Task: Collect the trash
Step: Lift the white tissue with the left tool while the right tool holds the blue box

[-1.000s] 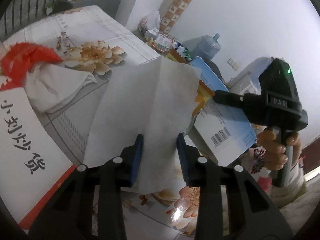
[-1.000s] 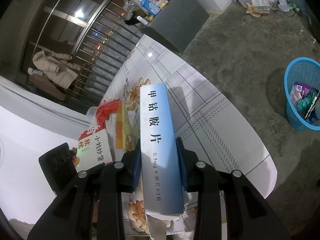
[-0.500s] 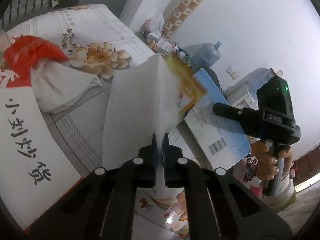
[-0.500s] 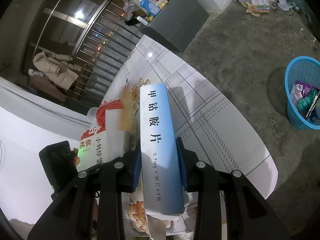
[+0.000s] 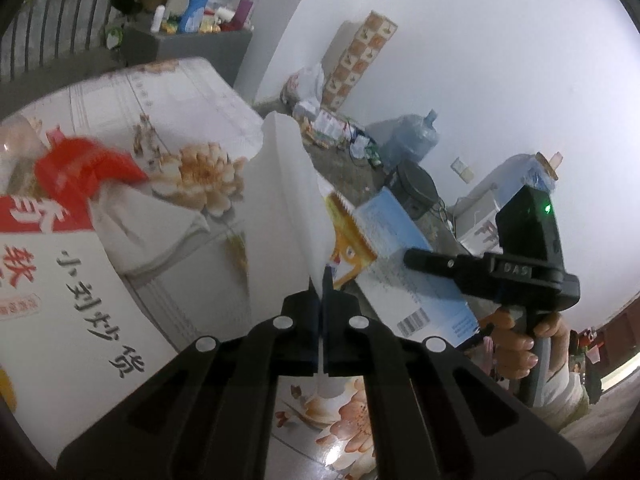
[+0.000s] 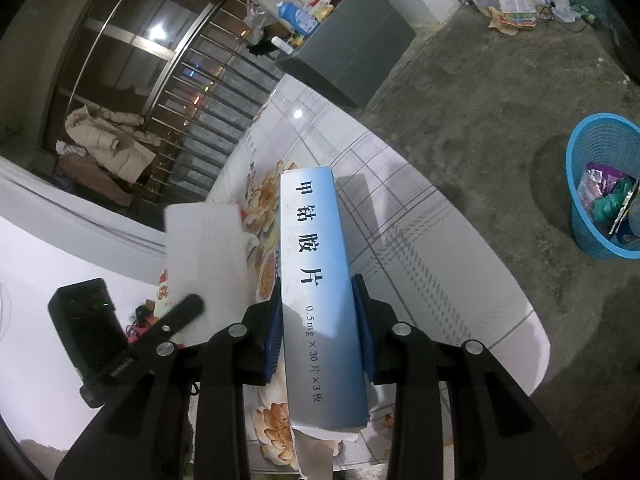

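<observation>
Gripping the blue box (image 6: 320, 292) lengthwise, the right gripper (image 6: 318, 320) has the blue basket (image 6: 600, 188) at 3 o'clock, while the left gripper (image 5: 321, 284) jaws are closed on the white tissue (image 5: 280, 216).

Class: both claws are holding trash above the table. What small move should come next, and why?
Probably carry both loads to the blue basket on the floor. The left claw is shut on the tissue, the right claw grips the box; neither can take more.
</observation>
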